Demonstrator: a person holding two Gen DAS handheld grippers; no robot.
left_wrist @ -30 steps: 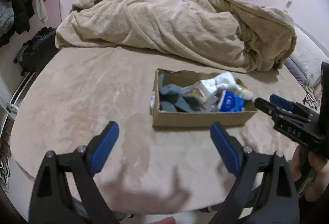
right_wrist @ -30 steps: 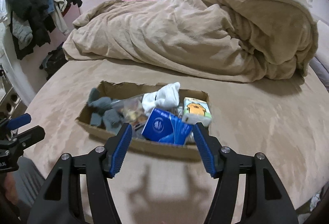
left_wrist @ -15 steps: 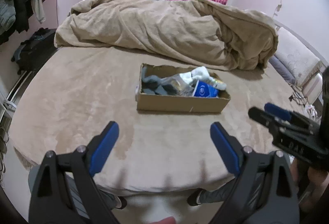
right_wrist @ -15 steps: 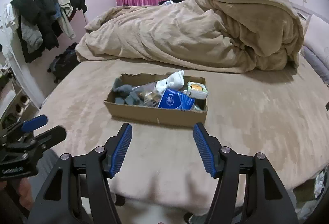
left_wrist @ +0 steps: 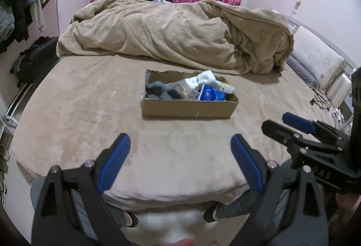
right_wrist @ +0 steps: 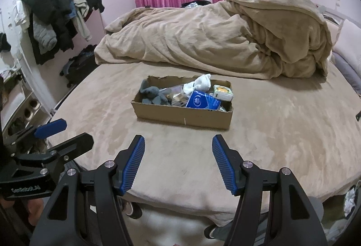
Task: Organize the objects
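A shallow cardboard box (left_wrist: pixel 187 108) (right_wrist: pixel 180 114) sits on the tan bed. It holds grey socks (right_wrist: pixel 152 93), a white sock (right_wrist: pixel 199 82), a blue packet (right_wrist: pixel 200 100), a clear bag (right_wrist: pixel 174 92) and a small yellow-and-white pack (right_wrist: pixel 222 91). My left gripper (left_wrist: pixel 180 144) is open and empty, near the bed's front edge, well short of the box. My right gripper (right_wrist: pixel 178 144) is open and empty, also back from the box. Each gripper shows in the other's view, the right (left_wrist: pixel 286 126) and the left (right_wrist: pixel 65 135).
A rumpled tan blanket (left_wrist: pixel 176 36) is heaped across the far half of the bed. Clothes hang on a rack at the left (right_wrist: pixel 56 13). A dark bag (left_wrist: pixel 29 61) lies on the floor by the bed. Pillows (left_wrist: pixel 315 61) lie at the right.
Both grippers have pulled back from the box toward the bed's front edge, so the box looks smaller and farther. Both stayed open and empty.
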